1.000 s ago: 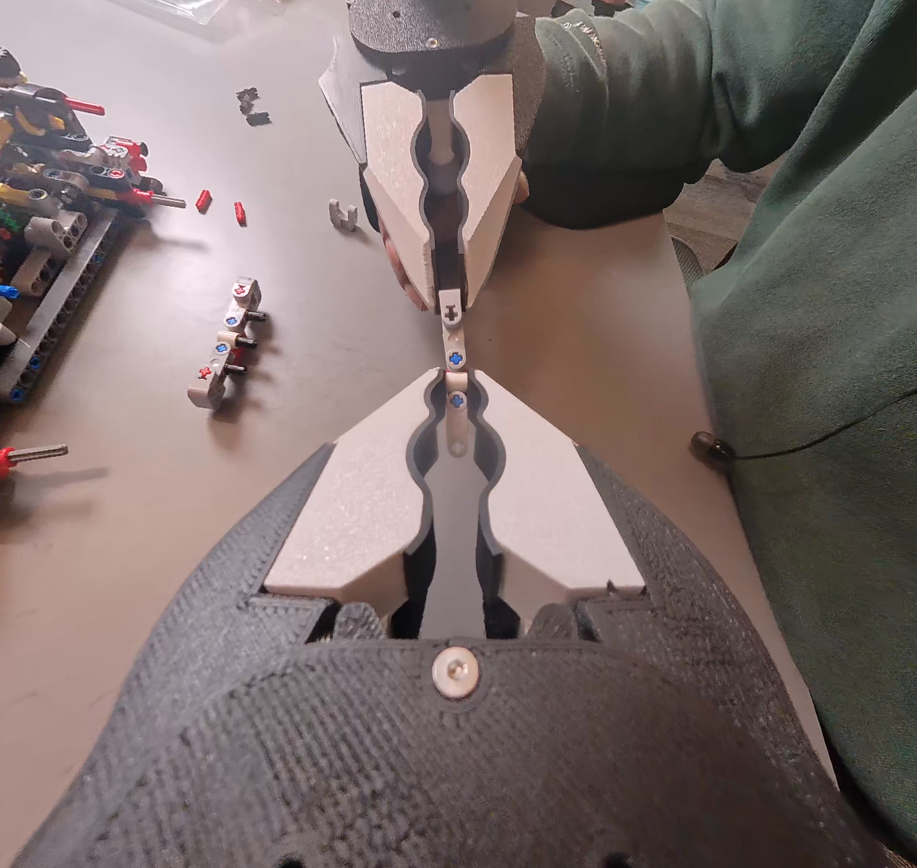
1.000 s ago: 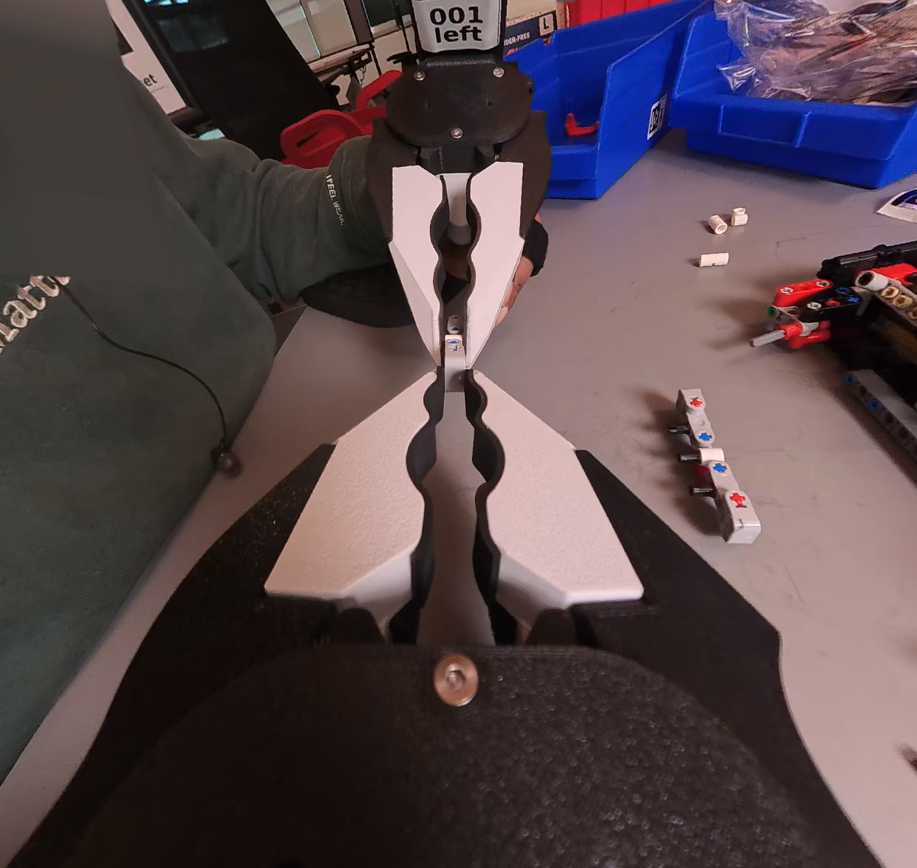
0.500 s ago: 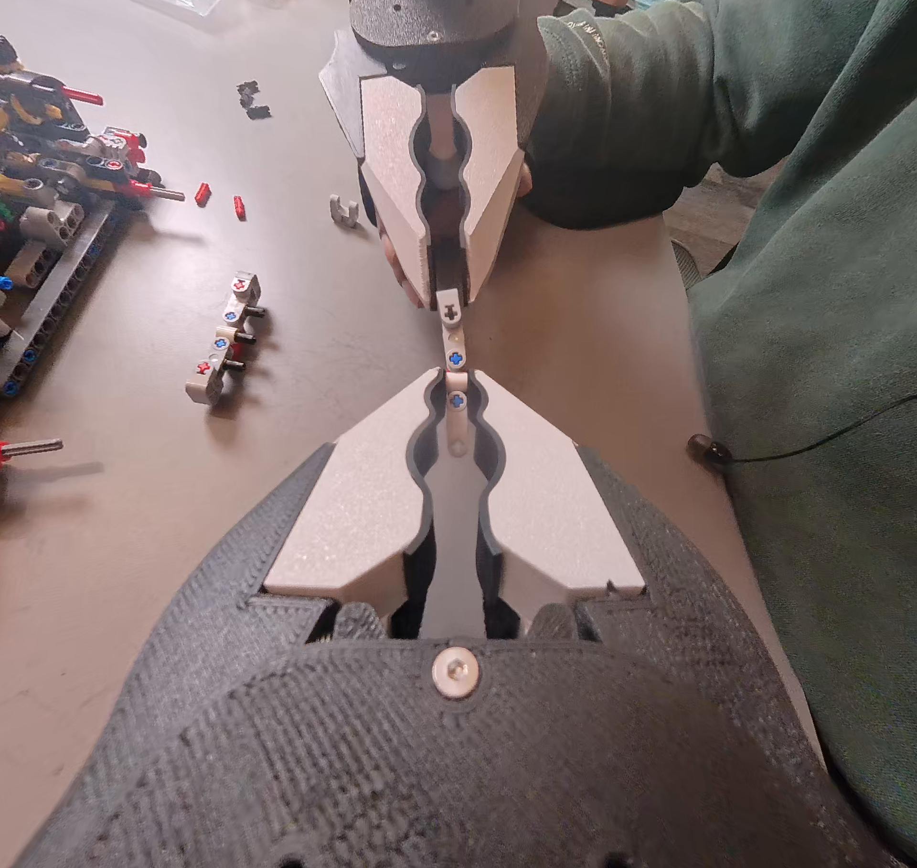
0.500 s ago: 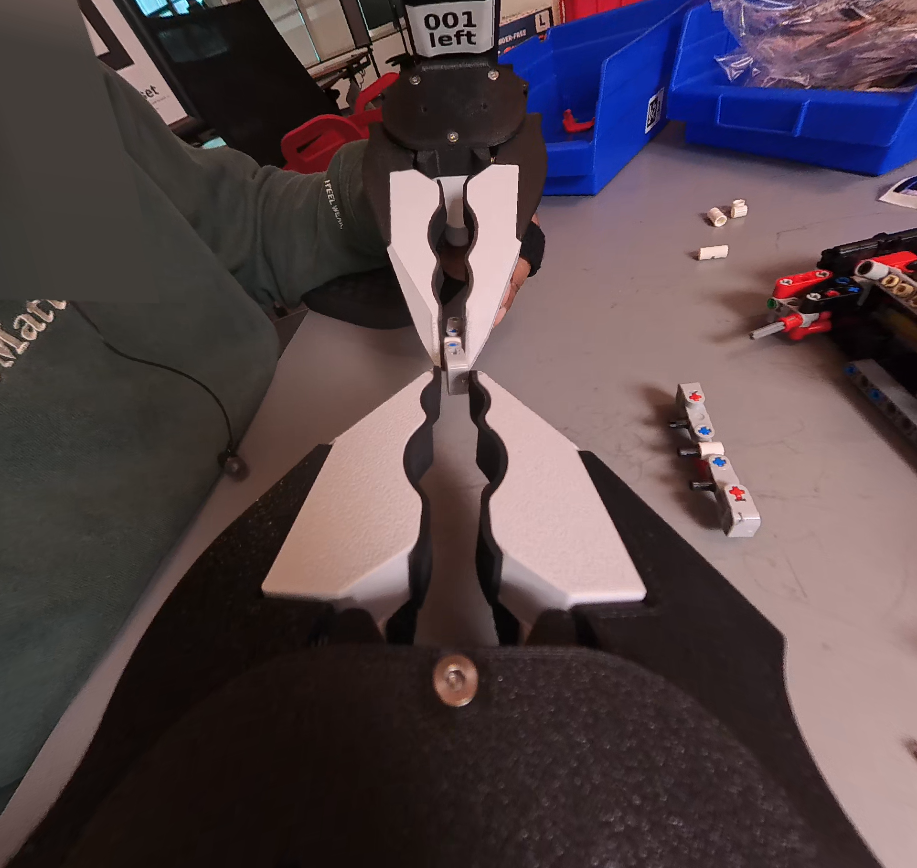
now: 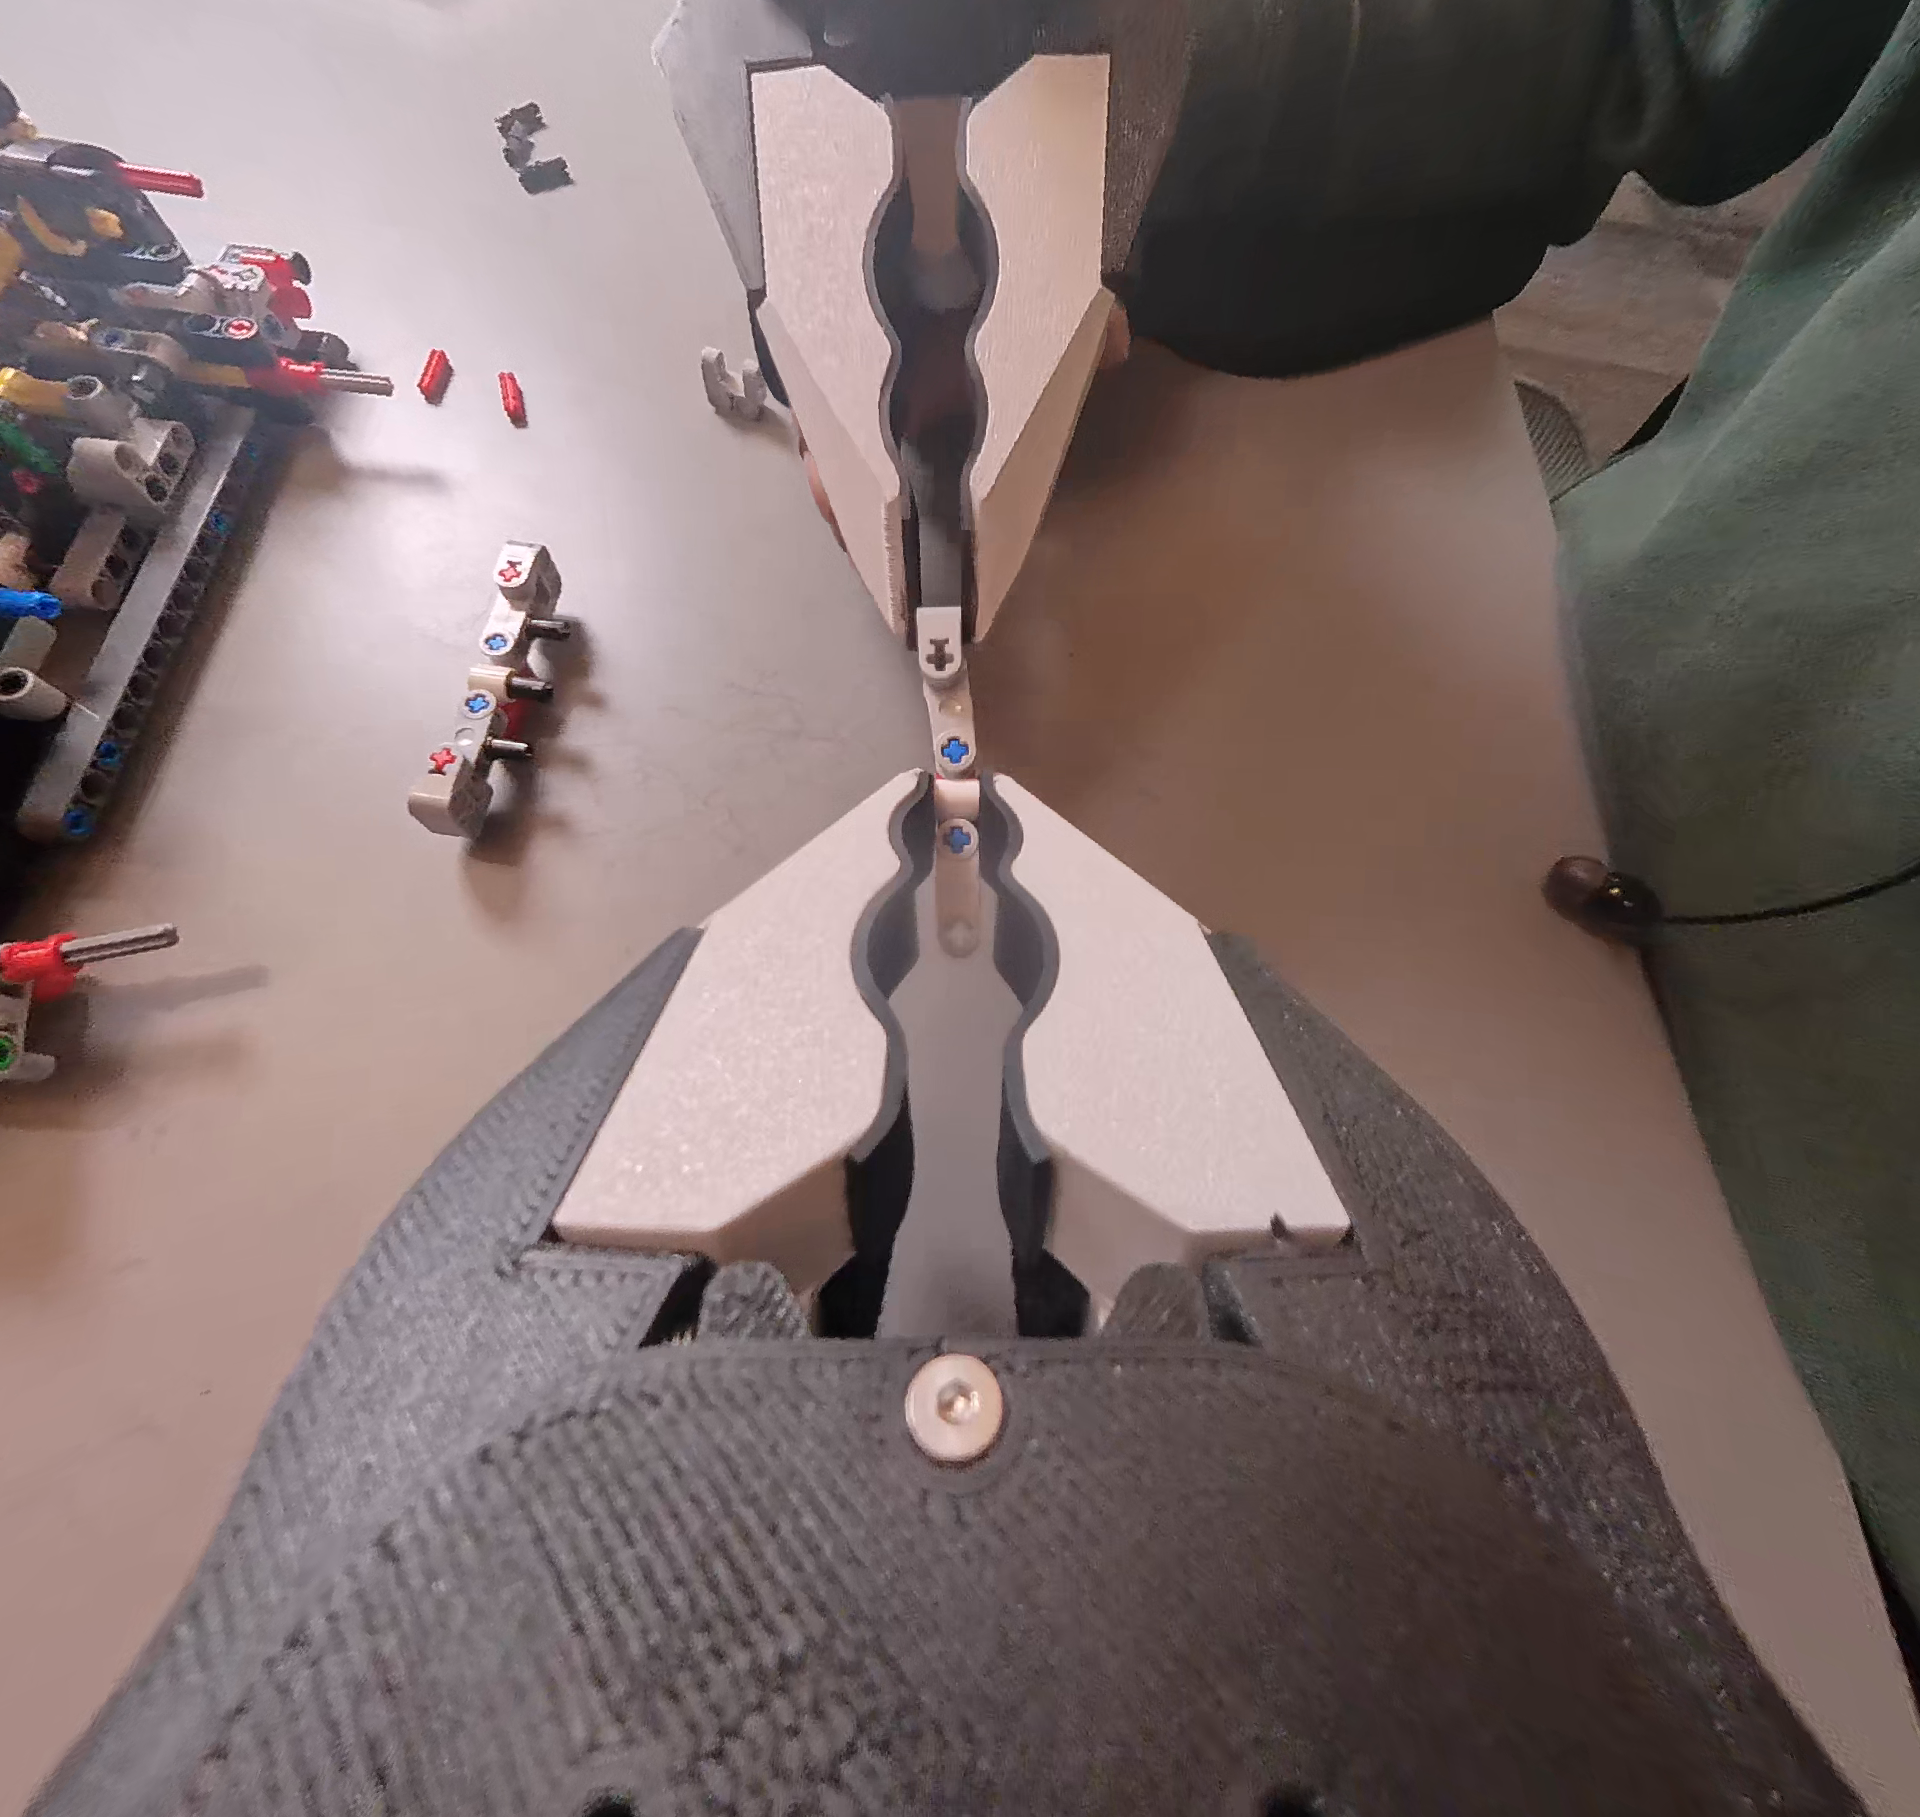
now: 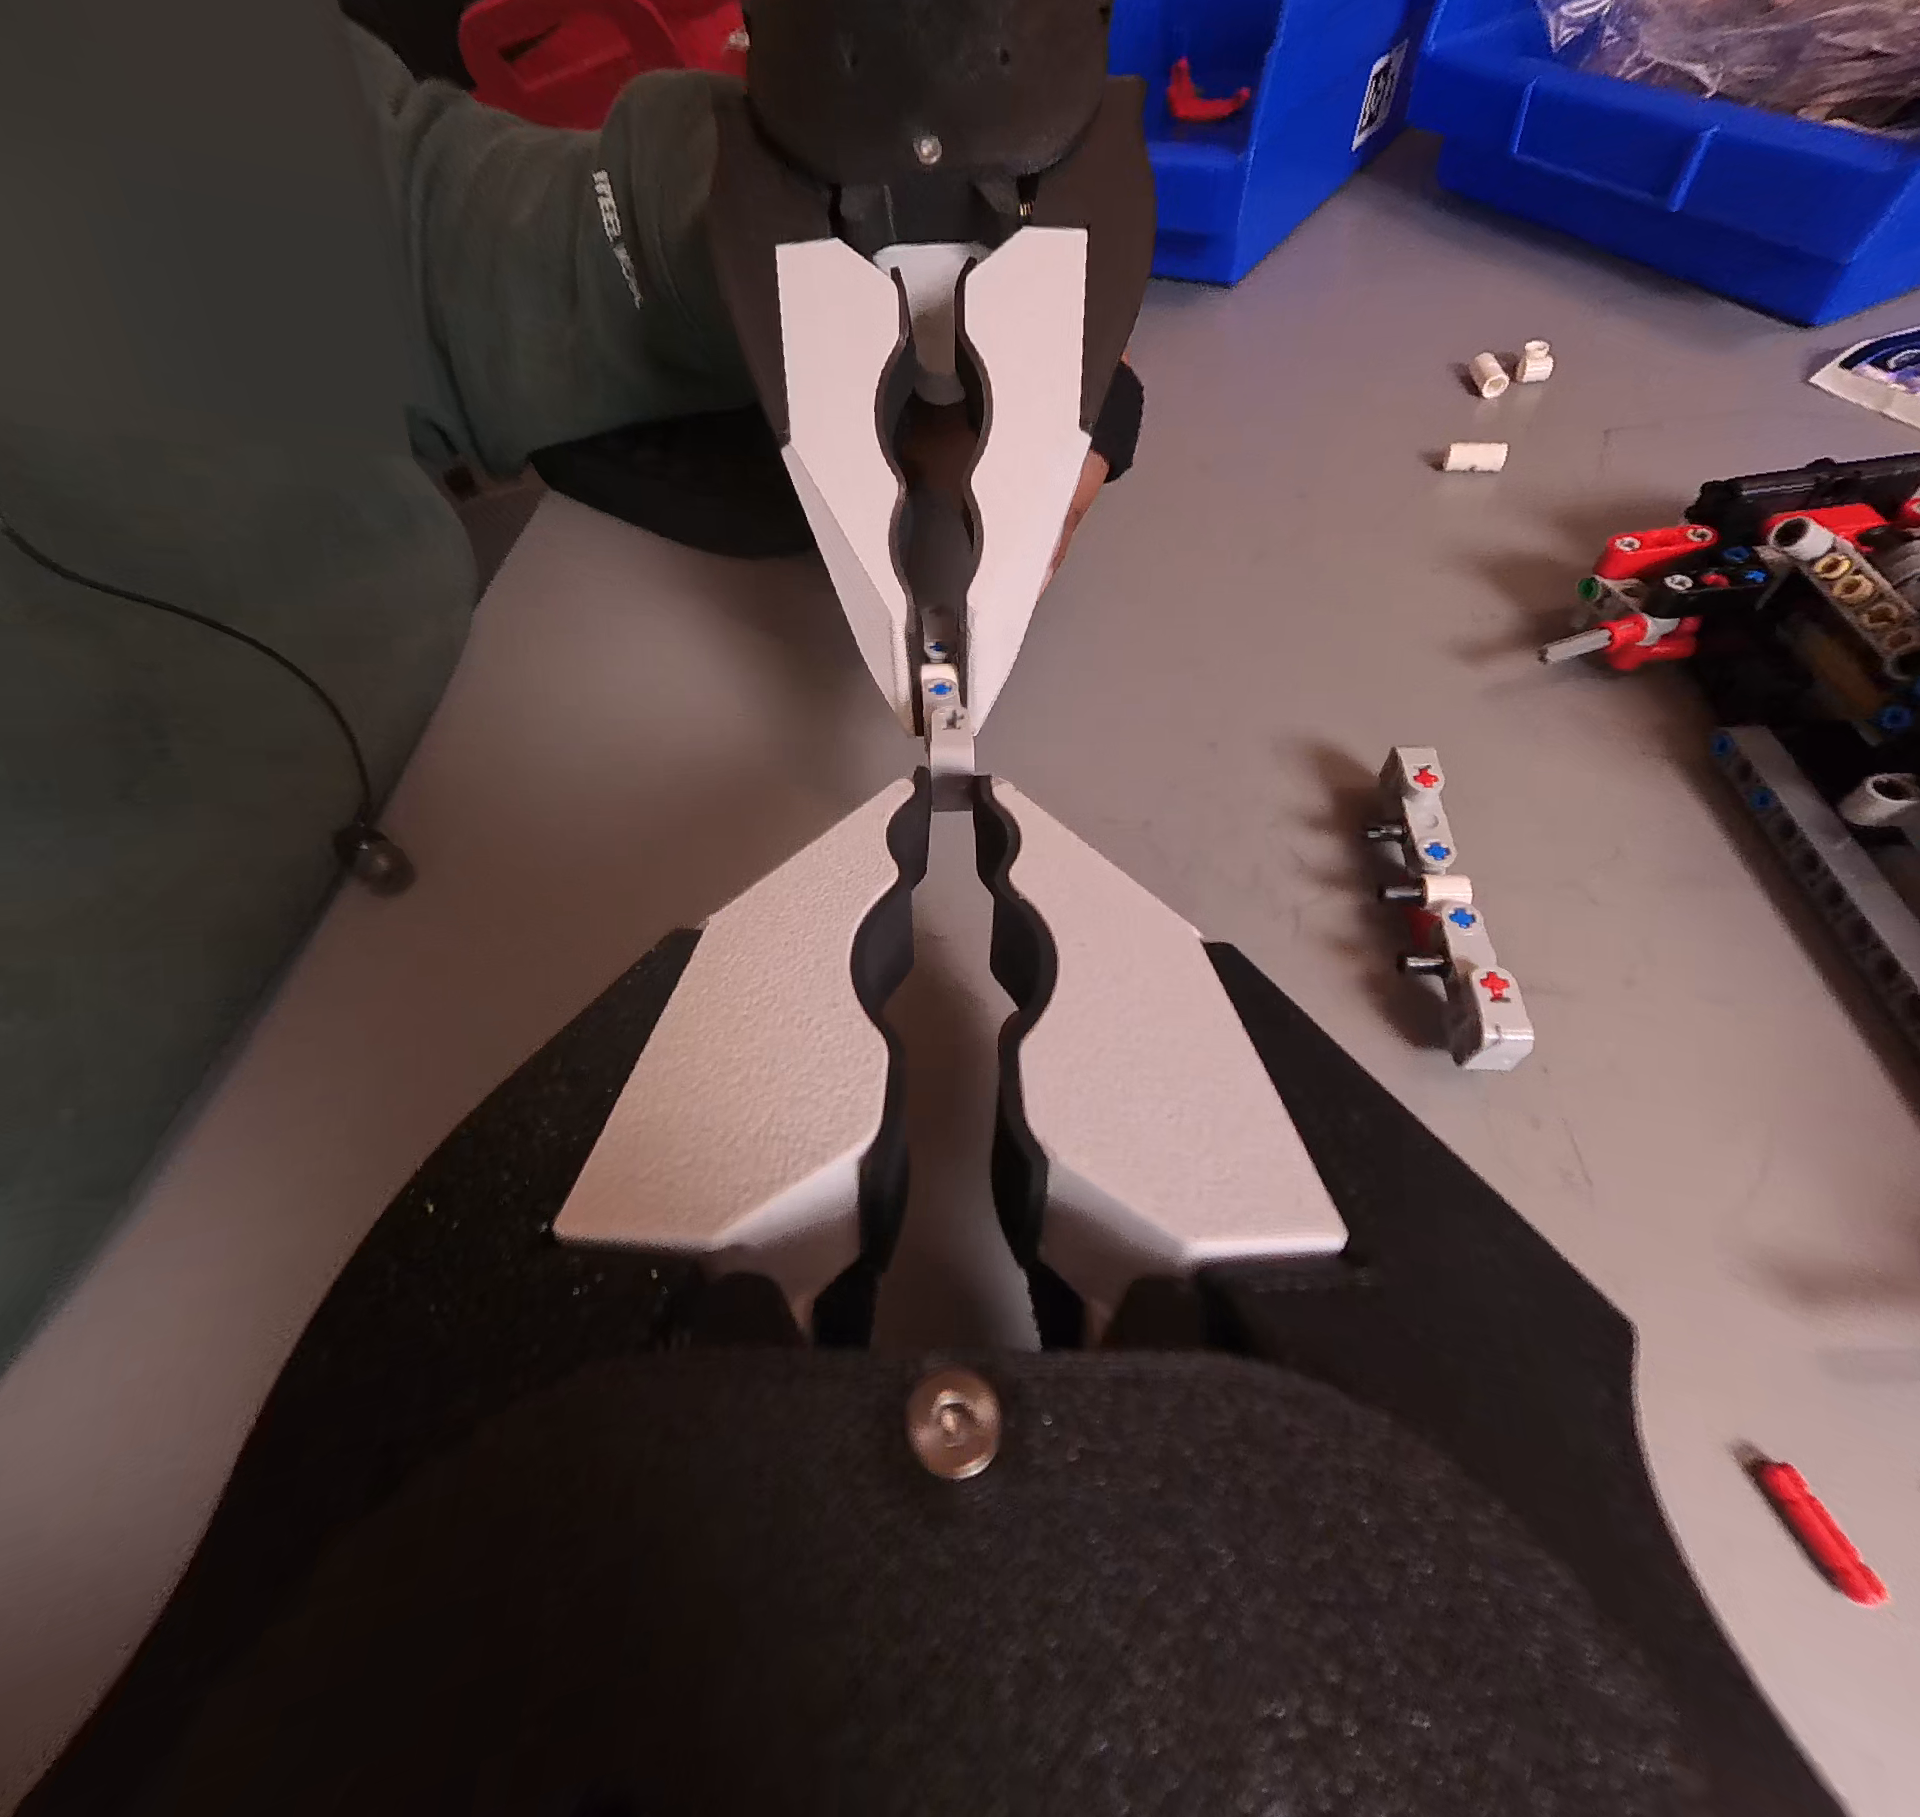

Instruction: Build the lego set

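Observation:
A short grey lego link assembly (image 5: 954, 751) with blue cross pins hangs in the air between my two grippers. My left gripper (image 5: 951, 793) is shut on its near end, and part of the assembly lies between the fingers. My right gripper (image 5: 940, 637) faces it from the far side, shut on the end piece with the dark cross hole. In the right wrist view my right gripper (image 6: 945, 780) is shut on the grey end piece (image 6: 952, 744). The left gripper (image 6: 940, 702) is opposite it, tip to tip. A person's green sleeves hold both grippers.
A similar grey link assembly (image 5: 483, 697) with black pins lies on the table (image 5: 1247, 676), also in the right wrist view (image 6: 1449, 910). The part-built model (image 5: 114, 396) stands at the left. Loose red pins (image 5: 434, 373), a grey clip (image 5: 732, 385) and blue bins (image 6: 1662, 157) are around. My left and right fingertips are right by each other. From either gripper's tips it is about 20 centimeters to the part-built model (image 5: 114, 396).
Both grippers stay shut on the assembly. Each now looks larger and closer in the other's view. Both cameras have tipped down a little toward the table.

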Available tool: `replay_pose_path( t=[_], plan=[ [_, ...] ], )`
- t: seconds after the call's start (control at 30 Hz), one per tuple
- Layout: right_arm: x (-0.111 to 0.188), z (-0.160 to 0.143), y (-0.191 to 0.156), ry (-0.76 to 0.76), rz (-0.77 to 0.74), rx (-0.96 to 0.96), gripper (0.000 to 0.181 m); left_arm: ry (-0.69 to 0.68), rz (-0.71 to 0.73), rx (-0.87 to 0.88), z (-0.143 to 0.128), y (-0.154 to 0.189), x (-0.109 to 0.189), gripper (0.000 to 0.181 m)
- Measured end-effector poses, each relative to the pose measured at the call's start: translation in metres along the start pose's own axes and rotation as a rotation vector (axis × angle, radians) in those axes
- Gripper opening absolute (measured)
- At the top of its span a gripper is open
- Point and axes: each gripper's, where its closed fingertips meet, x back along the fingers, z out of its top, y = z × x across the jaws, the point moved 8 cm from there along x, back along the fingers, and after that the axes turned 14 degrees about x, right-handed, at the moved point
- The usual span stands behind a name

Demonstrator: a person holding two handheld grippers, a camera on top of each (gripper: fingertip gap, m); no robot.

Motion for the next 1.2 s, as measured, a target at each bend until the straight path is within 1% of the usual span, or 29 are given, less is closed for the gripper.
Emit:
replay_pose_path(
  t=[0.17,0.33,0.73,1.2],
  plan=[
    [-0.006,-0.008,-0.007,-0.156,-0.006,0.116,0.006,-0.067,0.061,-0.105,-0.008,0.002,-0.012,0.006],
    [-0.009,-0.01,-0.013,-0.234,-0.002,0.185,0.006,-0.095,0.072,-0.151,-0.013,0.004,-0.019,0.006],
    [-0.012,-0.01,-0.021,-0.332,0.01,0.278,0.008,-0.126,0.065,-0.156,-0.017,0.006,-0.026,0.006],
    [-0.013,-0.012,-0.026,-0.344,0.049,0.301,0.006,-0.11,0.019,-0.162,-0.019,0.007,-0.028,0.006]
  ],
)
